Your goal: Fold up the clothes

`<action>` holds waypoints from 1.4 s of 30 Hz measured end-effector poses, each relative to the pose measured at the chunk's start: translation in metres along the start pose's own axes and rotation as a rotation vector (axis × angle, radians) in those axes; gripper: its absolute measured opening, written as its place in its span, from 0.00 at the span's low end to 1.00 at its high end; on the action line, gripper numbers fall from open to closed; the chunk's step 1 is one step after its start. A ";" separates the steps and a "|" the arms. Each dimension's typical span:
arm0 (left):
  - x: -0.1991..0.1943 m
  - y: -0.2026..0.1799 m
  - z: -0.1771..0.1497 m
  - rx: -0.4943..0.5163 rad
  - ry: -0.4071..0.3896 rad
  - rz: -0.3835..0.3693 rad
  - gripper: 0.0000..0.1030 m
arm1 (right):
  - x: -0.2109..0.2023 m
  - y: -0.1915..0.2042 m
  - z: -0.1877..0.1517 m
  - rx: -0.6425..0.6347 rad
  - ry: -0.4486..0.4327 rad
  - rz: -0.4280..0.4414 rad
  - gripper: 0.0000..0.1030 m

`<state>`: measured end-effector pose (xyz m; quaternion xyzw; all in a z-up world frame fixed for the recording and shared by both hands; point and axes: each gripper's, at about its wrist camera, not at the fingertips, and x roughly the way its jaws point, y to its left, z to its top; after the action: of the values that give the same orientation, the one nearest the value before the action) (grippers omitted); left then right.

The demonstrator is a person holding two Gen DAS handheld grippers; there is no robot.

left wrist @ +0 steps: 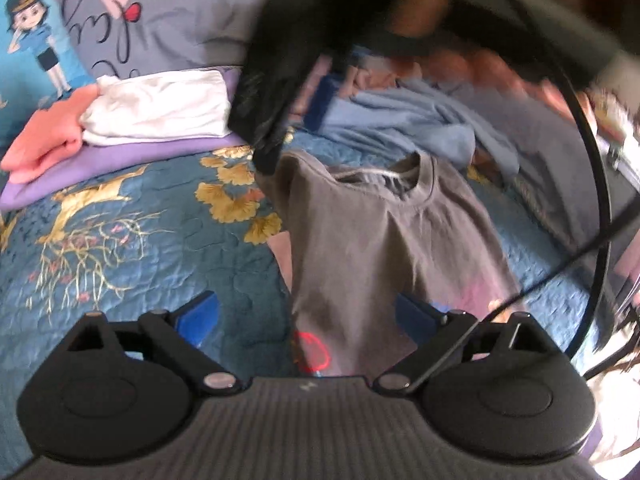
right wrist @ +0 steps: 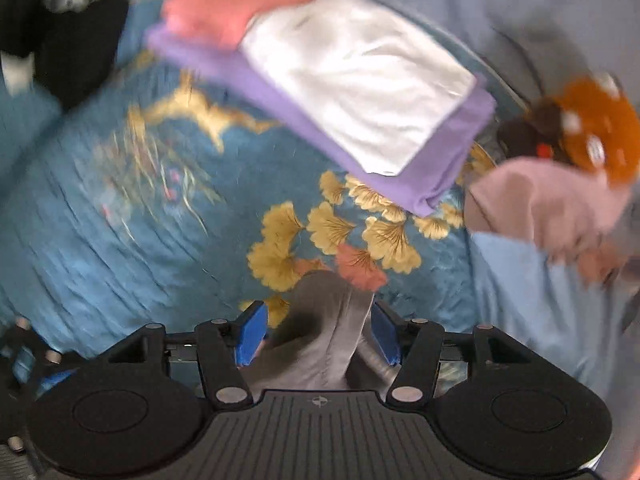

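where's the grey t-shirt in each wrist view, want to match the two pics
Left wrist view: the grey t-shirt hangs centre frame, collar up, one shoulder pinched by the right gripper, above the open left gripper.
Right wrist view: only a bunched grey fold shows, bottom centre, between the blue pads.
Shared landmark: the folded stack with the white piece on top, upper left in the left view, top centre in the right.
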<state>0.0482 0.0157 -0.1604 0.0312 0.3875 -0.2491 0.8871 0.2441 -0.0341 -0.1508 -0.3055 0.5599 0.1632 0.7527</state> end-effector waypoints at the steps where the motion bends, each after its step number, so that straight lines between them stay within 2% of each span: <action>1: 0.003 -0.002 0.000 0.017 0.007 0.002 0.94 | 0.006 0.008 0.006 -0.051 0.030 -0.031 0.55; 4: 0.010 -0.010 -0.001 0.066 0.026 0.010 0.94 | 0.023 0.017 0.015 -0.116 0.098 -0.047 0.50; 5: 0.013 -0.012 -0.001 0.083 0.033 0.012 0.93 | 0.029 0.018 0.018 -0.124 0.121 -0.045 0.41; 6: 0.015 -0.015 -0.002 0.099 0.039 0.014 0.92 | 0.032 0.016 0.018 -0.116 0.131 -0.043 0.24; 7: 0.017 -0.016 -0.002 0.109 0.043 0.009 0.89 | 0.035 0.014 0.018 -0.108 0.140 -0.041 0.16; 9: 0.021 -0.016 -0.002 0.109 0.059 -0.001 0.83 | 0.041 0.010 0.018 -0.092 0.159 -0.038 0.09; 10: 0.024 -0.016 -0.003 0.106 0.068 -0.005 0.76 | 0.044 0.008 0.018 -0.084 0.168 -0.037 0.07; 12: 0.028 -0.015 -0.003 0.099 0.086 -0.014 0.56 | 0.033 0.000 0.013 -0.039 0.130 -0.002 0.05; 13: 0.031 -0.014 -0.003 0.096 0.095 -0.018 0.36 | 0.026 -0.005 0.009 -0.007 0.107 0.019 0.04; 14: 0.033 -0.014 -0.003 0.093 0.104 -0.023 0.25 | 0.018 -0.011 0.005 0.025 0.084 0.040 0.04; 17: 0.034 -0.016 -0.004 0.099 0.109 -0.027 0.13 | -0.008 -0.029 -0.012 0.135 0.011 0.094 0.04; 21: 0.011 -0.031 -0.008 0.150 0.071 -0.060 0.13 | -0.040 -0.051 -0.036 0.290 -0.084 0.166 0.03; 23: -0.002 -0.045 -0.011 0.194 0.045 -0.087 0.13 | -0.045 -0.063 -0.043 0.368 -0.117 0.214 0.03; 27: -0.009 -0.062 -0.015 0.254 0.032 -0.074 0.14 | -0.036 -0.068 -0.036 0.479 -0.142 0.270 0.03; 30: -0.004 -0.049 -0.011 0.174 0.062 -0.078 0.16 | -0.015 -0.065 -0.019 0.533 -0.149 0.292 0.03; 33: 0.000 -0.026 -0.009 0.046 0.104 -0.061 0.17 | 0.003 -0.067 -0.007 0.625 -0.190 0.334 0.06; 35: 0.003 -0.005 -0.008 -0.047 0.128 -0.028 0.23 | 0.006 -0.070 -0.003 0.682 -0.233 0.353 0.08; 36: 0.004 0.004 -0.008 -0.084 0.130 -0.015 0.24 | 0.001 -0.070 -0.005 0.674 -0.251 0.352 0.11; 38: 0.004 0.021 -0.008 -0.153 0.128 0.010 0.35 | -0.010 -0.068 -0.012 0.635 -0.279 0.335 0.11; 40: 0.004 0.035 -0.007 -0.219 0.121 0.033 0.38 | -0.025 -0.065 -0.024 0.573 -0.297 0.301 0.14; 42: 0.002 0.045 -0.009 -0.262 0.115 0.053 0.45 | -0.036 -0.061 -0.045 0.540 -0.308 0.268 0.24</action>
<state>0.0644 0.0566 -0.1746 -0.0604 0.4660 -0.1704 0.8661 0.2353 -0.1055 -0.1088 0.0095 0.4978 0.1508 0.8540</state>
